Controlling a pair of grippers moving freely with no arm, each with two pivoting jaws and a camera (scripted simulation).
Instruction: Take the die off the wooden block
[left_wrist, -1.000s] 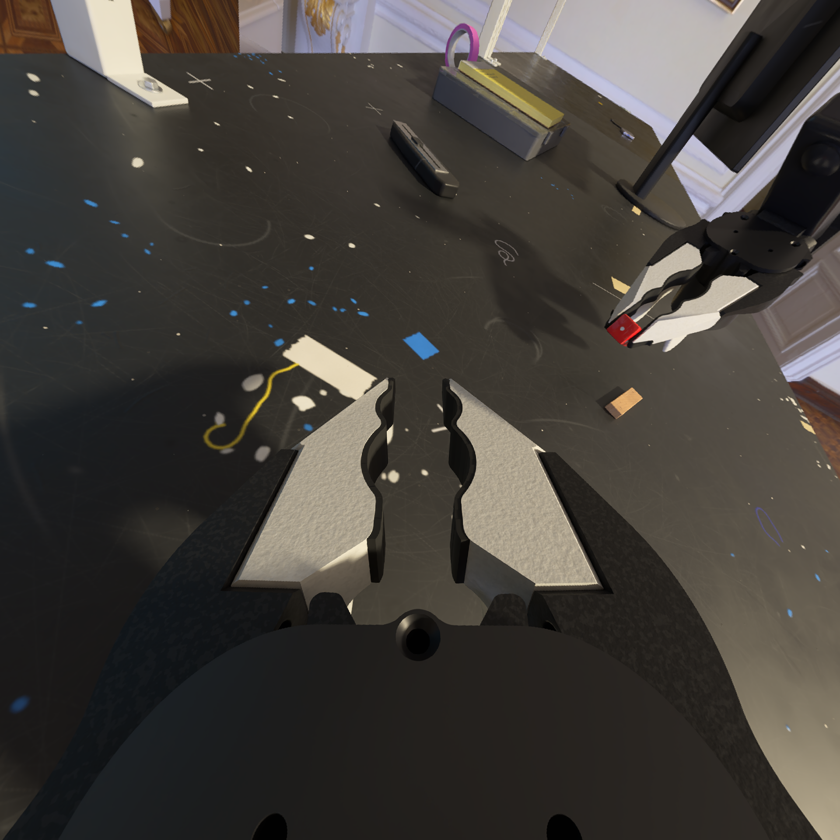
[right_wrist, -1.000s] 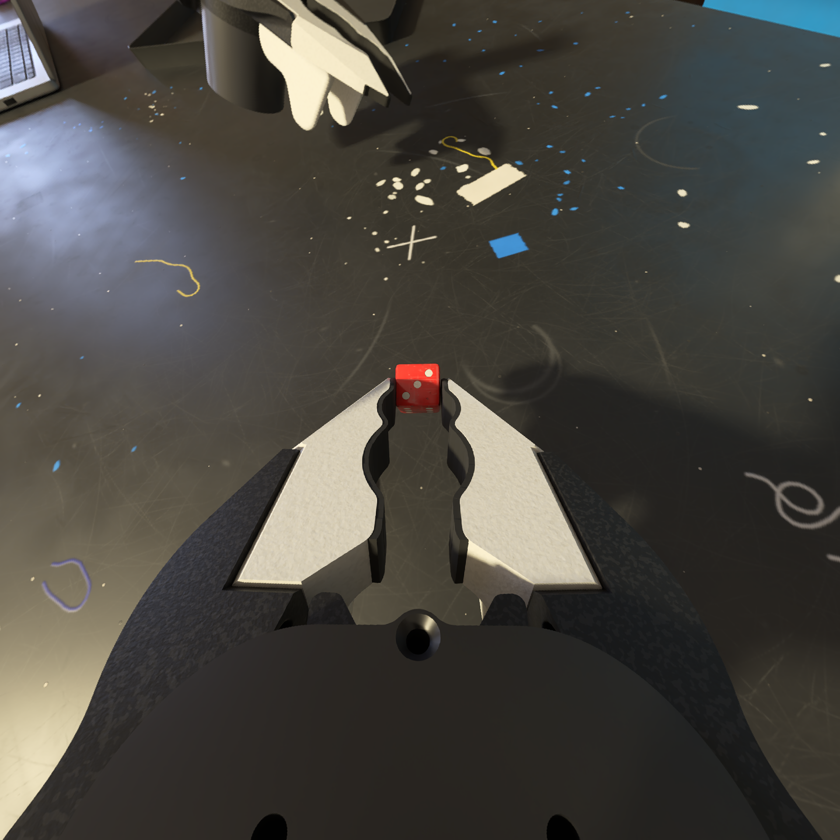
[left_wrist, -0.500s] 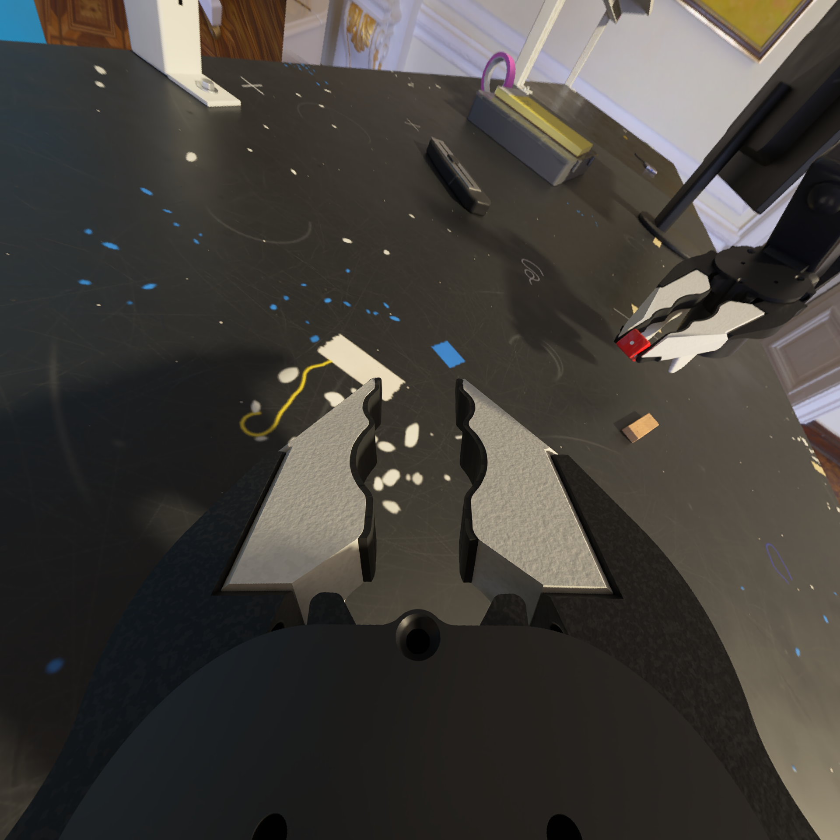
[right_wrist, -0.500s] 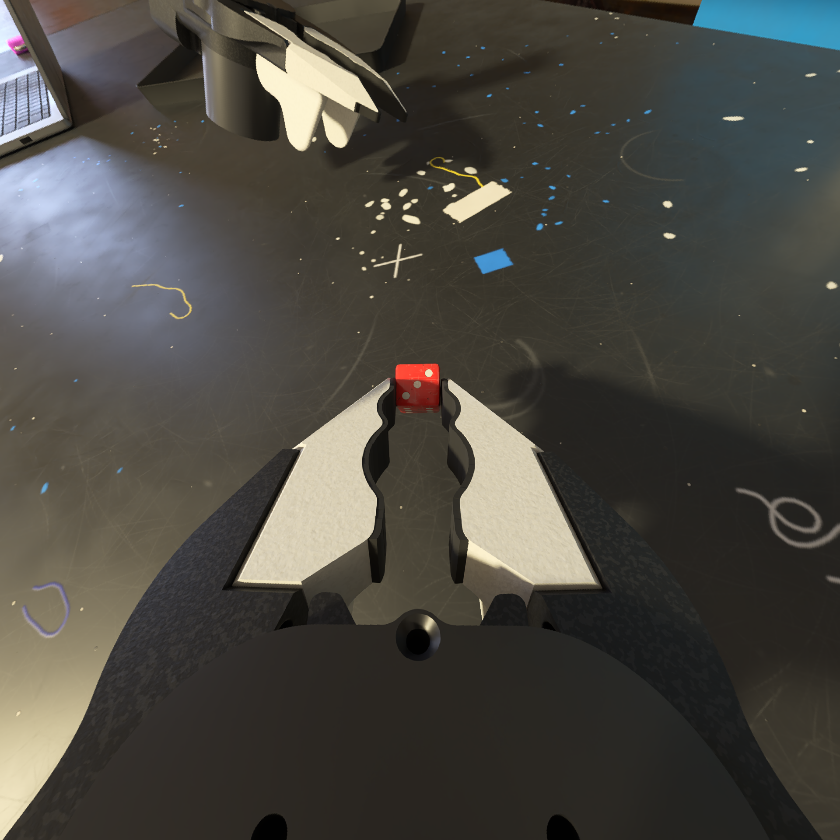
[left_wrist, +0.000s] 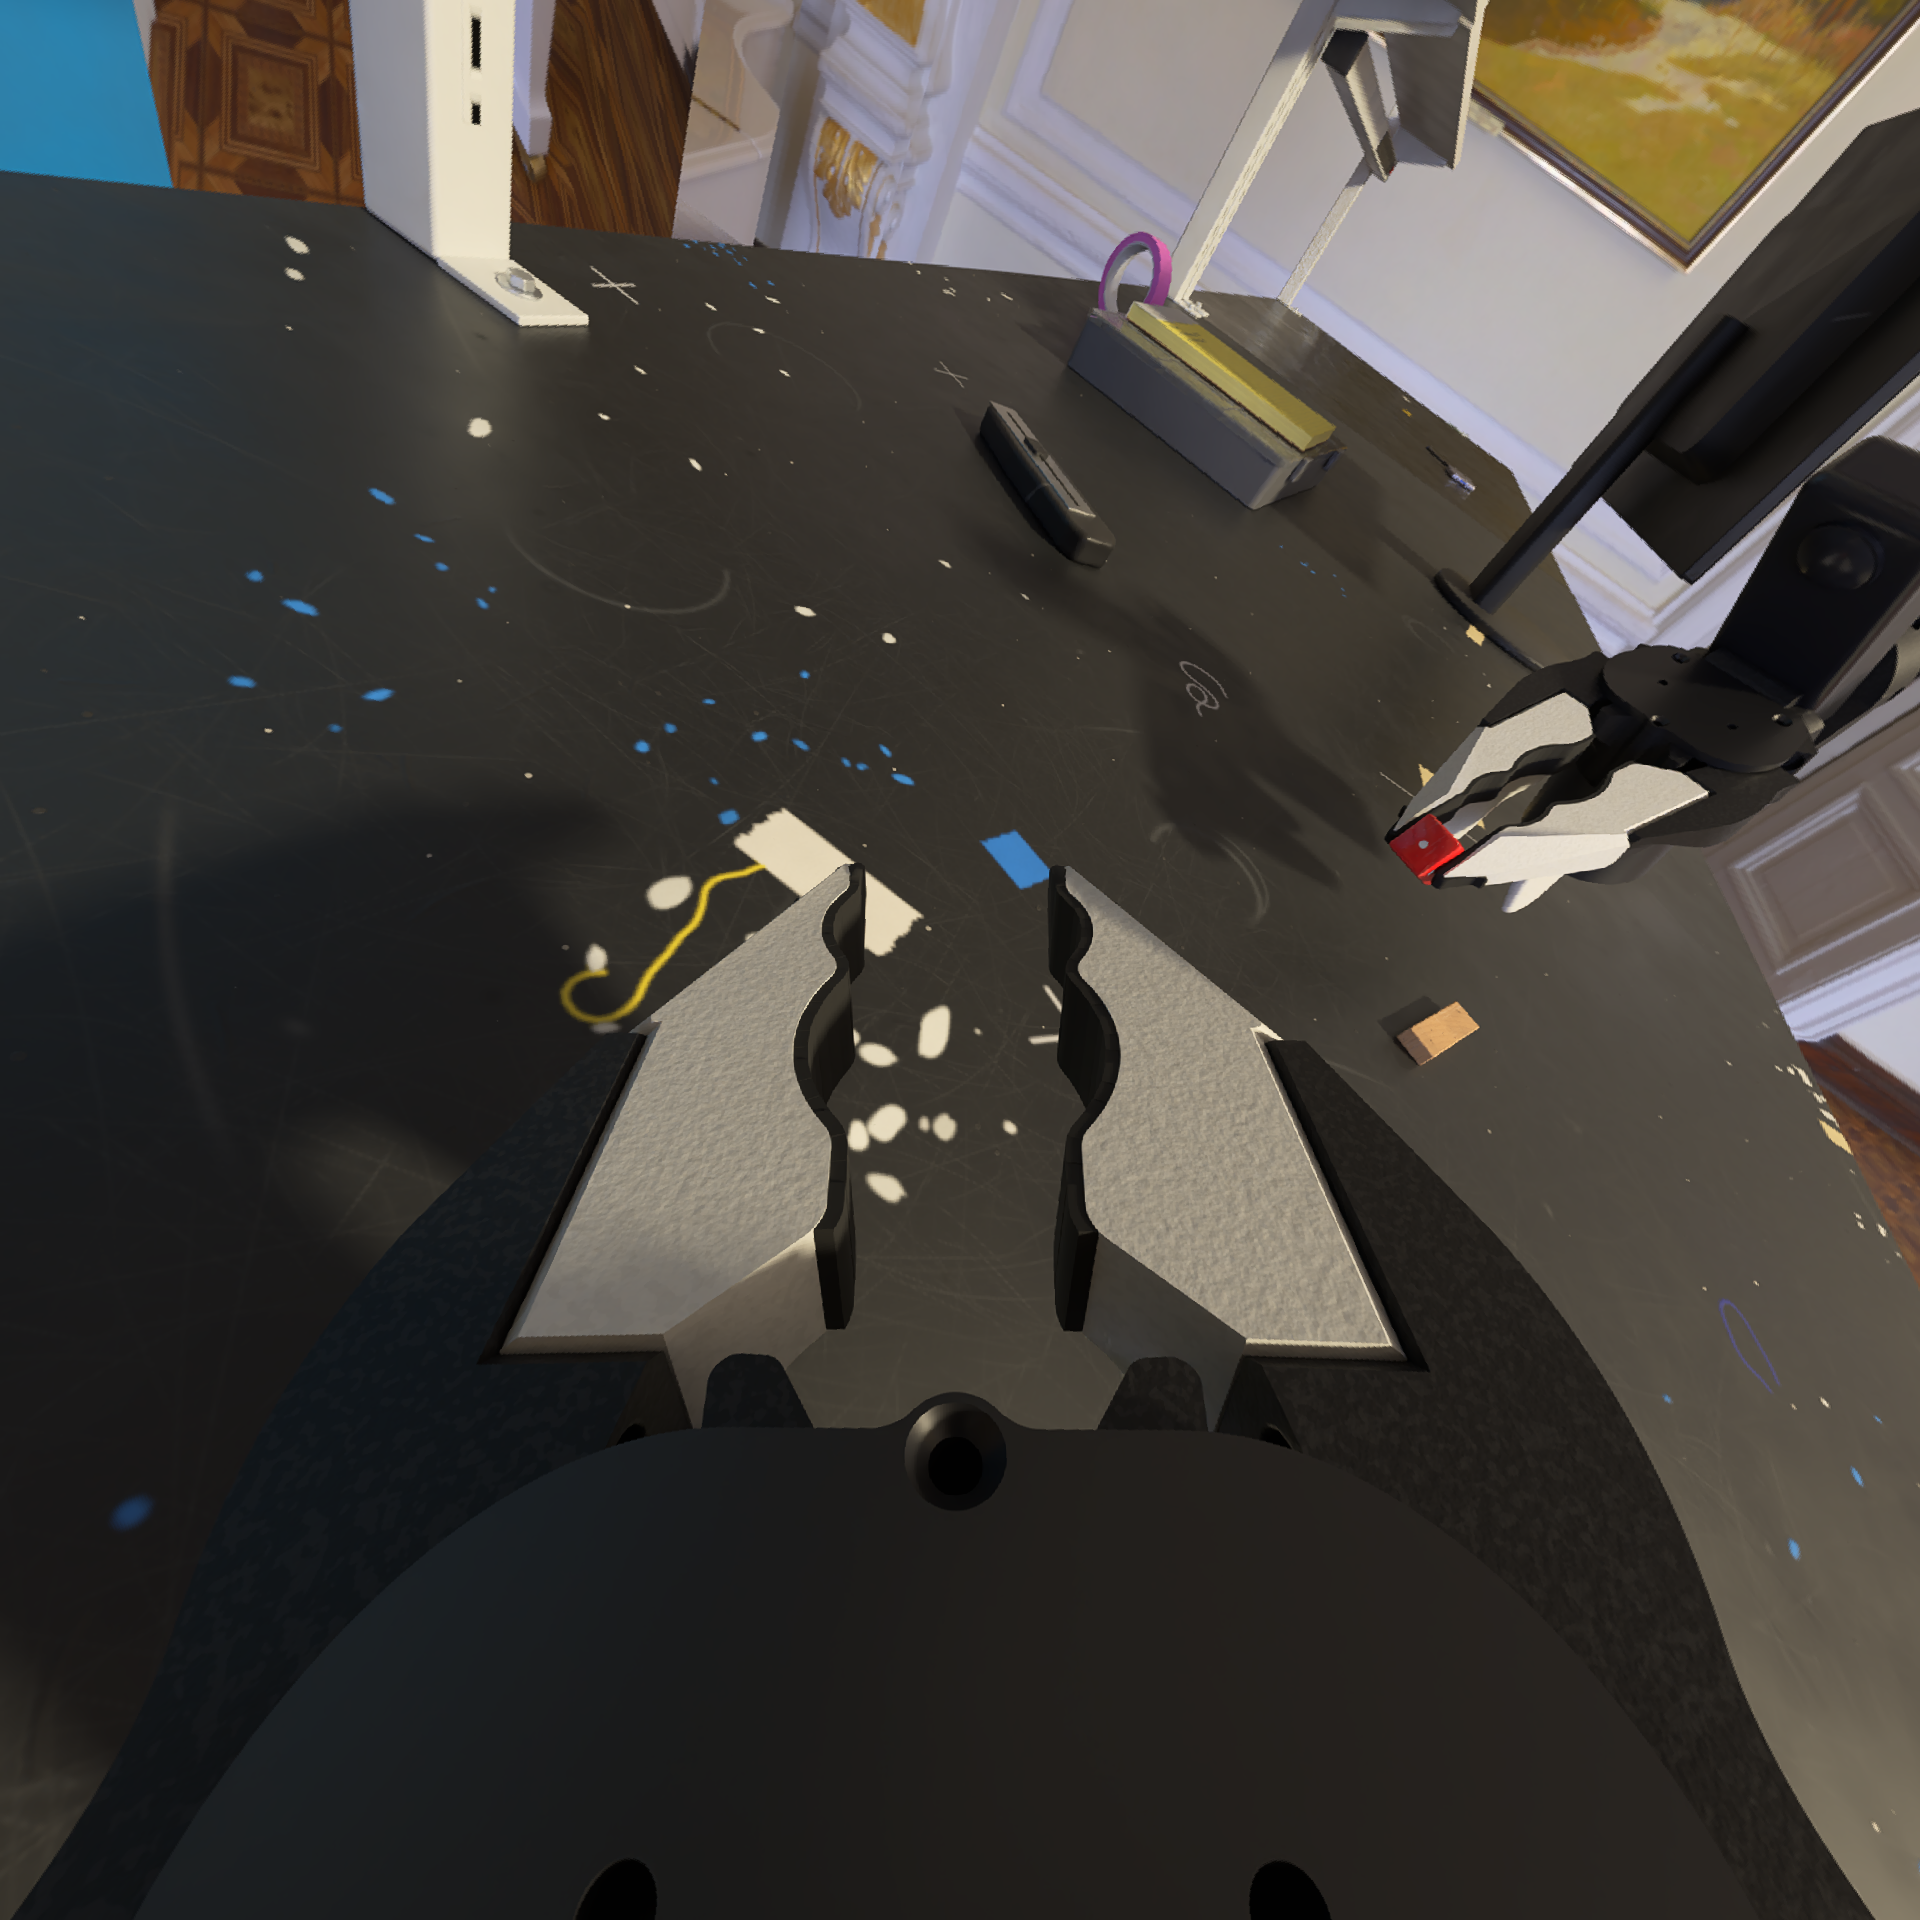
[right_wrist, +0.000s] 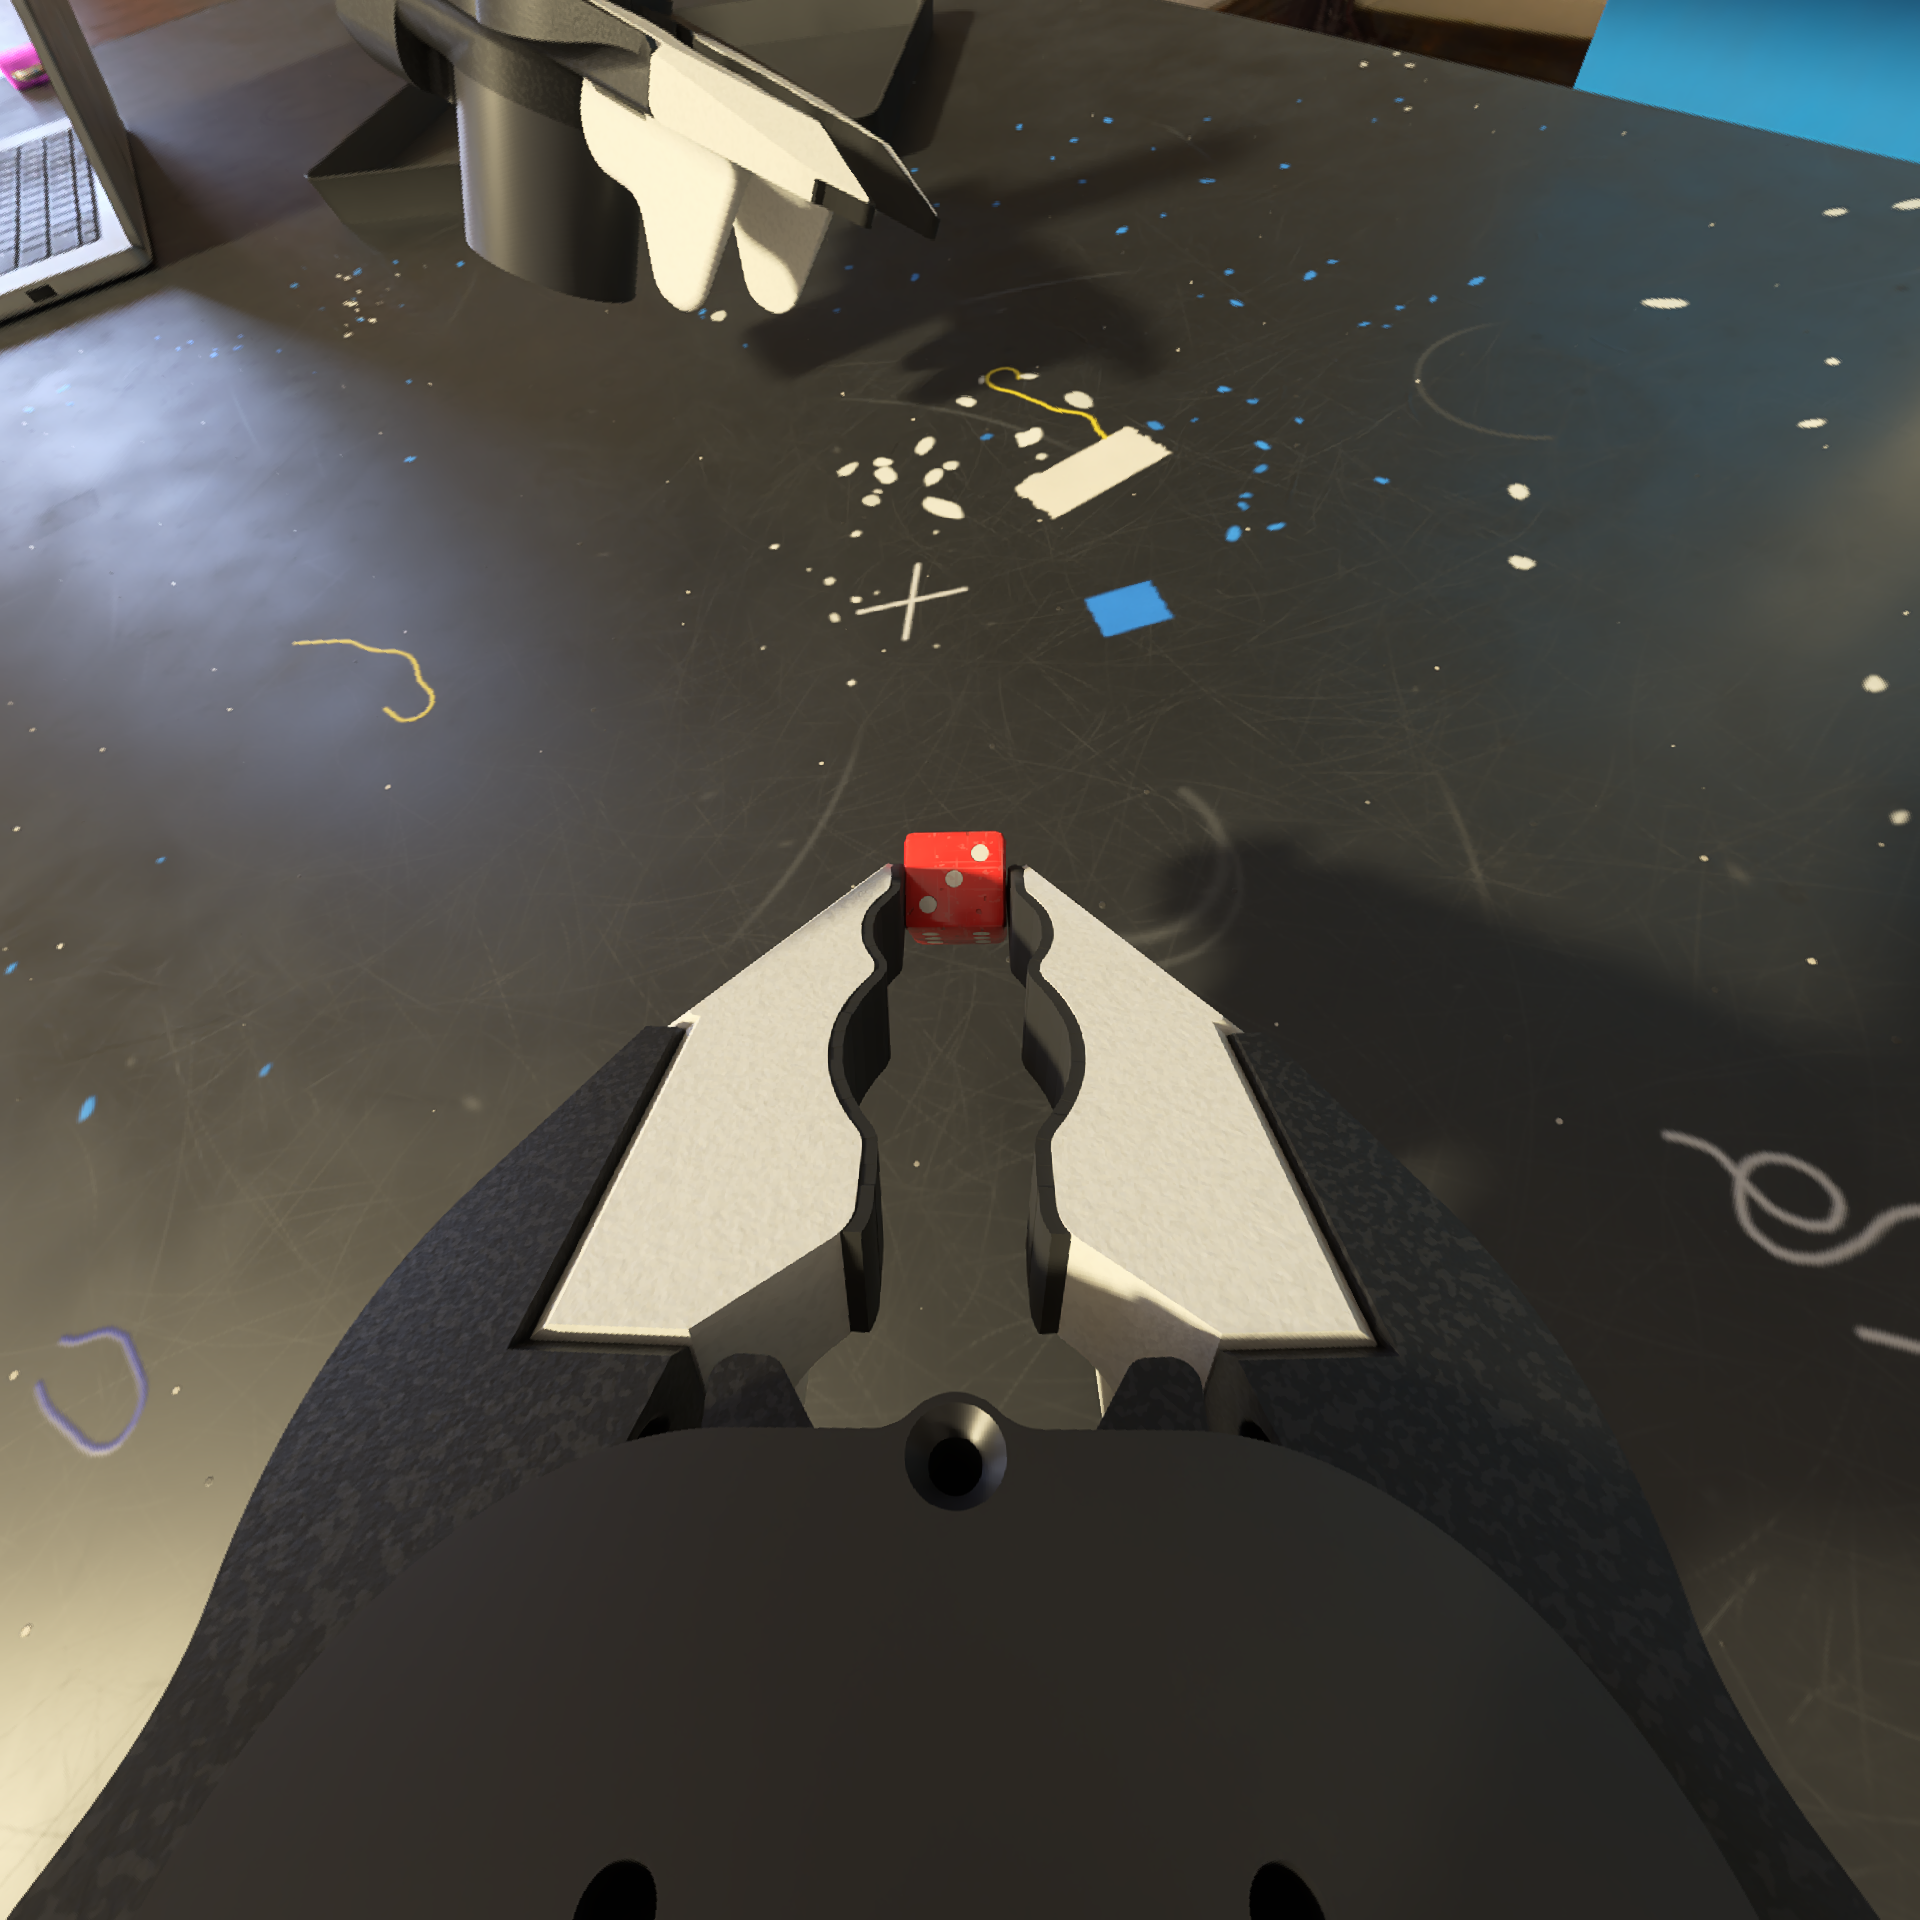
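My right gripper (right_wrist: 954, 894) is shut on the red die (right_wrist: 953, 879), gripped at the fingertips above the dark table. In the left wrist view the same gripper (left_wrist: 1439, 857) holds the die (left_wrist: 1421, 848) in the air at the right, up and away from the small wooden block (left_wrist: 1437, 1031), which lies bare on the table. My left gripper (left_wrist: 954, 894) is open and empty, hovering over white paint spots near the table's middle. It also shows at the top of the right wrist view (right_wrist: 727, 249).
A black bar (left_wrist: 1042, 497), a grey box with a yellow top (left_wrist: 1200, 400) and a white bracket (left_wrist: 457, 187) stand at the far side. A monitor stand (left_wrist: 1538, 540) is at the right. A laptop corner (right_wrist: 52, 208) shows far left. Tape scraps (right_wrist: 1127, 608) mark the table (right_wrist: 416, 935).
My left gripper has opened wider and pulled back and up. My right gripper still holds the die and has risen slightly away from the block.
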